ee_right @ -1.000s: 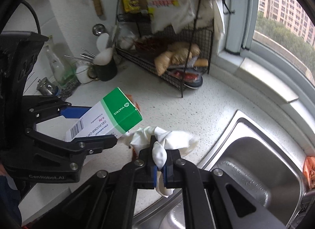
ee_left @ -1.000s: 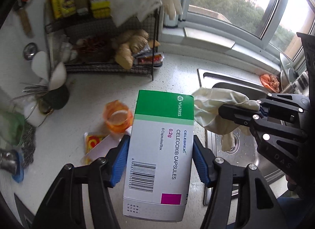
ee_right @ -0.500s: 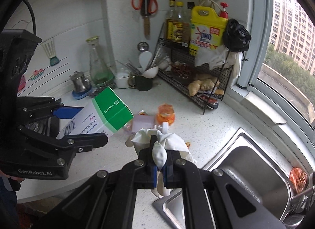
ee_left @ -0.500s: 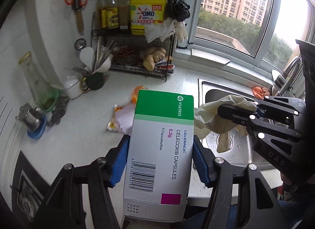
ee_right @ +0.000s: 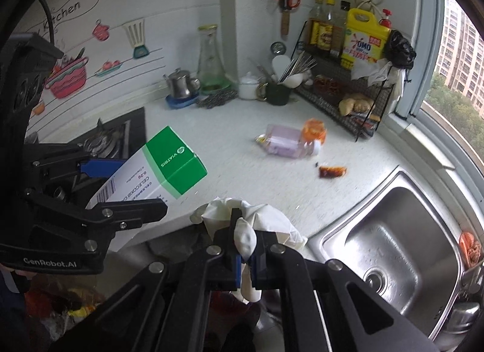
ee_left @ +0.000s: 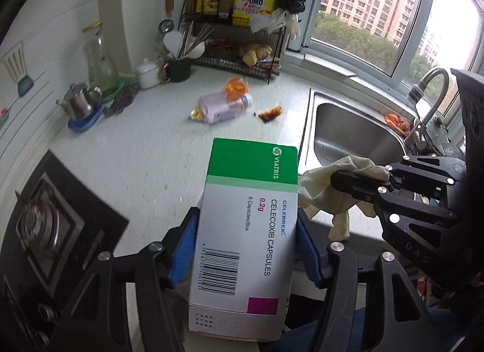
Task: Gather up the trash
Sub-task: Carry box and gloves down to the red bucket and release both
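Observation:
My left gripper [ee_left: 246, 249] is shut on a white and green Celecoxib medicine box [ee_left: 246, 228] and holds it up past the counter's front edge; the box also shows in the right wrist view [ee_right: 151, 170]. My right gripper [ee_right: 246, 249] is shut on a crumpled cream rubber glove [ee_right: 251, 219], held just right of the box; the glove also shows in the left wrist view [ee_left: 329, 188]. On the white counter lie a pale purple bottle [ee_left: 222, 108], an orange wrapper [ee_left: 236, 87] and a small brown sauce packet [ee_left: 269, 113].
A steel sink [ee_left: 348, 134] with a tap [ee_left: 429, 89] is on the right. A gas hob [ee_left: 45, 231] is on the left. A wire rack [ee_left: 239, 46] with bottles, a utensil cup [ee_left: 178, 69], a kettle [ee_left: 80, 104] and a glass flask [ee_left: 99, 58] line the back wall.
Both grippers have pulled back and up from the counter with the box and the glove still held. Much more of the counter, hob and sink has come into view.

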`<state>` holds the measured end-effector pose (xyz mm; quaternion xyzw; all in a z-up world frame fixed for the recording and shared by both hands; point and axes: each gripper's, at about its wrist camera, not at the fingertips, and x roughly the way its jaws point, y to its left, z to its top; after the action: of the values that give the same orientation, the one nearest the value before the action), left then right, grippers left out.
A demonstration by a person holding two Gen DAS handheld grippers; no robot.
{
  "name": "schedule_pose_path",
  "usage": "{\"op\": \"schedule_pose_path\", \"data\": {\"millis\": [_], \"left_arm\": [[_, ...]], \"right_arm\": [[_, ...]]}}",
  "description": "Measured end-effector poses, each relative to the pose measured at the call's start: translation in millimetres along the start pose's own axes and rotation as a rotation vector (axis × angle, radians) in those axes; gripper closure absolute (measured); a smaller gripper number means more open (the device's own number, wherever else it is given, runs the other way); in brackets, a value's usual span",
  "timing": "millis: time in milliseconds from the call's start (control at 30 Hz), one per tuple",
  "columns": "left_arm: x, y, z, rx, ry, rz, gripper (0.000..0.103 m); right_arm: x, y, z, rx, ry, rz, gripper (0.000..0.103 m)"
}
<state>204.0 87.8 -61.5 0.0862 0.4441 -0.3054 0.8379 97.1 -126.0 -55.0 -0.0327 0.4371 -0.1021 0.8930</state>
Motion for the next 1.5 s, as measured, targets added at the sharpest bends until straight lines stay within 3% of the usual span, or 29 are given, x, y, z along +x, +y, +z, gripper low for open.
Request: {"op": "schedule_pose_path", "data": {"millis": [300,533,867,1200,1333,1500], "left_arm": [[14,8,-68,-0.086,0.093,0.011,0.045],[65,21,-108,-0.152,0.179,0.016,0.045],[192,40,-168,-0.182,0.293,-0.001,0.045],[327,52,-222,-0.204,0.348,-0.036,0.045],[364,49,-234,-0.165,0.374,-0.023,0.044],[403,52,-250,-0.169,0.415,-0.064,0.044]], "right_arm": [[18,31,-48,-0.016,0.126,0.049,0.100],[60,37,-78,-0.024,0.225,0.091,0.100],[160,32,-135,0.013,0.327,0.098,0.100],[275,13,-203,0.043,0.412,0.064,0.100],[304,11,-220,0.043,0.424,0.045,0.100],[326,3,-231,0.049,0.440,0.043,0.100]]}}
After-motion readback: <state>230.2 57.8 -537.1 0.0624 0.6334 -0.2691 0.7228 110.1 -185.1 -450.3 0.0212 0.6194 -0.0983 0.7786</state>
